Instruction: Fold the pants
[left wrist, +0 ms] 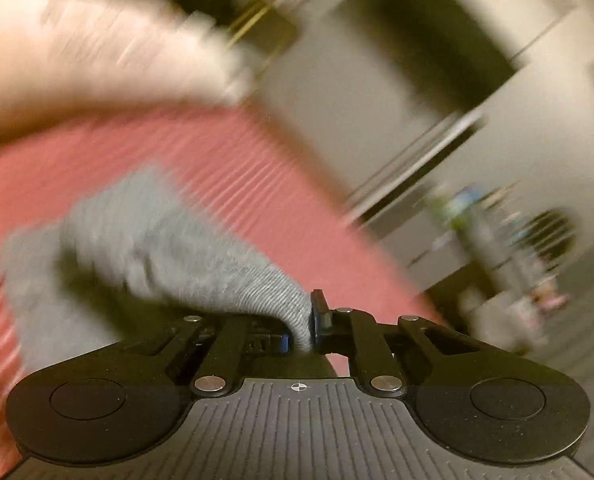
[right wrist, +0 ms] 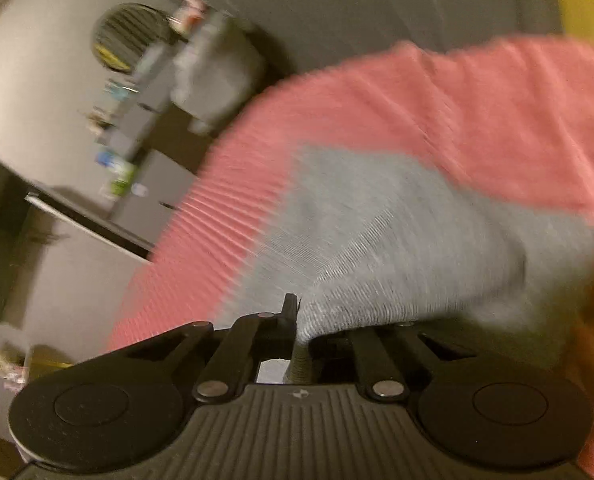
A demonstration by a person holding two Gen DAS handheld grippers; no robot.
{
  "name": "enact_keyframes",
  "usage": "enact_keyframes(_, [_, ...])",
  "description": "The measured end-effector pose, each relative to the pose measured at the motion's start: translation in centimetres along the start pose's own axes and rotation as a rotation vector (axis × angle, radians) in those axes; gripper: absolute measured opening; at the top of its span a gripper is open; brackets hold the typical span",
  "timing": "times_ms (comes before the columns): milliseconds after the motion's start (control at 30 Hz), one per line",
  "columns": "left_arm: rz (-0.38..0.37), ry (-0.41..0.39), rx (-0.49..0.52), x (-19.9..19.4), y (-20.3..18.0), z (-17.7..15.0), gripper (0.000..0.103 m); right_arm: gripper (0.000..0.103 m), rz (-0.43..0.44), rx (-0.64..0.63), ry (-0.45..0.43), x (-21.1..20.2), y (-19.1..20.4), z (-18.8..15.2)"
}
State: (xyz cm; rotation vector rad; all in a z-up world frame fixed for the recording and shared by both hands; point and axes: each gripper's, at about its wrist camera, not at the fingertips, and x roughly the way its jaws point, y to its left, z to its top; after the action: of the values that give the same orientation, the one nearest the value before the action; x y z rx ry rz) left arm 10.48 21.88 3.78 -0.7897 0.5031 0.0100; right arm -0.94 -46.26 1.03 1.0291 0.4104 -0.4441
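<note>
Item one, nearest: the left gripper [left wrist: 311, 330], its jaws being held clenched on a bunched edge of the grey pants [left wrist: 145, 248]; a ridge of the knit cloth is being pinched between the pads and is trailing away to the left in the left wrist view

Item two: the right gripper [right wrist: 297, 334], its jaws likewise being held clenched on the pants [right wrist: 409, 240], with the grey fabric being drawn up from the pads and spread to the right in the right wrist view

Item three, beyond the jaws: the pants are being carried partly lifted over a pink ribbed bed cover [left wrist: 257, 184], the far part of the cloth resting on it; whether that part is already doubled over cannot be told through the blur

Item four, further: a pale pillow-like shape [left wrist: 97, 48] is being shown at the head of the bed in the left wrist view, heavily blurred

Item five, farthest: a grey cabinet [right wrist: 153, 176] with small bottles on it, against the wall

Step in hand, as judged: a fold is being carried, one edge being held at two points. The next move is judged to call for both held points being kept level, the edge being laid squarely onto the resting cloth, and both jaws being released only once it is lying flat
</note>
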Motion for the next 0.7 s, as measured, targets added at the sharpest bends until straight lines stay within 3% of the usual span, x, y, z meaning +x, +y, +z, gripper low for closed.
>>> enact_keyframes(100, [-0.143, -0.115, -0.035, -3.0, 0.2, 0.3, 0.013, 0.005, 0.285, 0.023, -0.124, -3.8, 0.7, 1.5])
enact_keyframes(167, [-0.12, -0.109, -0.022, -3.9, 1.9, -0.8, 0.017, 0.005, 0.382, -0.009, -0.196, -5.9, -0.4, 1.6])
enact_keyframes(233, [-0.013, -0.032, 0.008, -2.8, 4.3, -2.7, 0.02, 0.006, 0.318, -0.038, -0.224, -6.8, -2.8, 0.9])
enact_keyframes(300, [0.131, 0.093, 0.043, -1.3, 7.0, -5.6, 0.019, 0.006, 0.109, -0.085, -0.182, -5.6, -5.6, -0.3])
enact_keyframes(367, [0.243, 0.179, 0.041, 0.1, 9.2, -8.0, 0.02, 0.009, -0.134, -0.093, -0.062, -3.1, -8.7, -1.5])
enact_keyframes(400, [0.24, 0.179, 0.018, 0.6, 10.0, -8.2, 0.02, 0.009, -0.201, -0.062, -0.01, -2.1, -10.2, -1.8])
enact_keyframes(533, [0.217, 0.133, -0.142, 0.7, 11.1, -6.9, 0.033, 0.013, -0.122, 0.152, -0.042, -2.7, -12.6, -1.9])
enact_keyframes(600, [0.233, 0.122, -0.15, 1.2, 11.0, -6.4, 0.037, 0.027, -0.118, 0.155, -0.036, -2.4, -12.1, -1.5])
enact_keyframes(667, [0.251, 0.119, -0.14, 1.9, 11.0, -5.5, 0.034, 0.027, -0.158, 0.105, -0.029, -1.8, -10.9, -1.1])
enact_keyframes(700, [0.262, 0.121, -0.135, 2.2, 10.9, -5.3, 0.032, 0.022, -0.187, 0.066, -0.026, -1.8, -10.3, -1.1])
